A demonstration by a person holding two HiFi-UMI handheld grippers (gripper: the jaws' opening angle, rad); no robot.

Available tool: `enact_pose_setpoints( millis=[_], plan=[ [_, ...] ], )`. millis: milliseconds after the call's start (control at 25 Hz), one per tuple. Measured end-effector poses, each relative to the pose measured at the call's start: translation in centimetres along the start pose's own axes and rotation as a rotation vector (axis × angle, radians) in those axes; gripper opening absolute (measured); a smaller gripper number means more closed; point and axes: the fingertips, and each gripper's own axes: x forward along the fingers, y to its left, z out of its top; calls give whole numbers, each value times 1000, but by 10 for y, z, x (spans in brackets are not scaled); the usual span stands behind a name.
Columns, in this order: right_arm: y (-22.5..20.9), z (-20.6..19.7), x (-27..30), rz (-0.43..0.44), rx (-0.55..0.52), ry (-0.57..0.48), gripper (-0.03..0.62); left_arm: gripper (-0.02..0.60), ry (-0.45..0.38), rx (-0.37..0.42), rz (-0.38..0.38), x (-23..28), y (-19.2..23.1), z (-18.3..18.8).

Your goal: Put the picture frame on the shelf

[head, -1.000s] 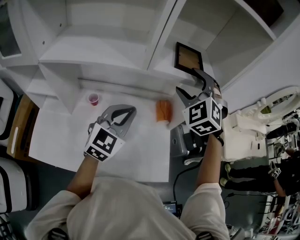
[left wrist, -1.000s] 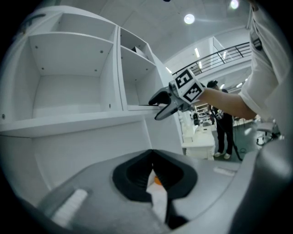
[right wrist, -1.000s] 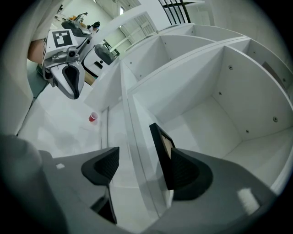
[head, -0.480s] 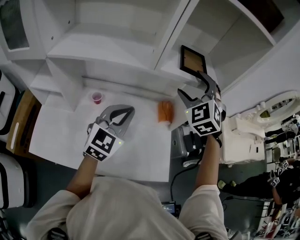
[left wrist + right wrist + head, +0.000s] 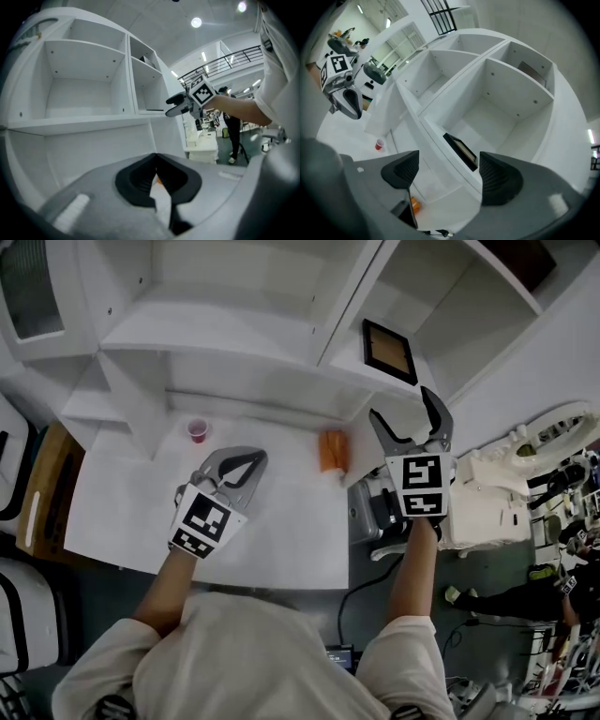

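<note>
1. The picture frame [image 5: 389, 350] is already in the right compartment of the shelf [image 5: 234, 329], close to the front edge of its board. I cannot tell whether it leans or lies flat. If it sits too near this edge, a small knock could bring it down onto the worktop [image 5: 272, 521].
2. The right gripper [image 5: 401, 407] is just in front of the frame. Its jaws have just been opening and now stand wide, with nothing between them. In my judgement the danger lies in the retreat: one finger could catch the border of the frame or the shelf edge and drag the frame forward.
3. If the frame is only leaning, its foot may slide once nothing supports it, because the board looks smooth.
4. The left gripper [image 5: 255, 461] is closed and empty, low over the worktop and well apart from the frame. It could not help quickly if the frame tips.
5. An orange object [image 5: 332, 450] and a small red cup [image 5: 197, 430] stand on the worktop below the shelf. A falling frame, or a hand lowered carelessly, could hit the orange object, which is the nearer one.
</note>
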Motion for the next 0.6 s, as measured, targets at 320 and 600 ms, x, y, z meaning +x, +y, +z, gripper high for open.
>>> enact_pose_setpoints(
  millis=[320,600],
  plan=[
    [28,-17,-48,-23,234,41,377,3,-28,14,-63,-30,-13,-2],
    [77,-23,-94,-62,363,106,354,3,-38,2,-107,-65,-23,-12]
  ],
)
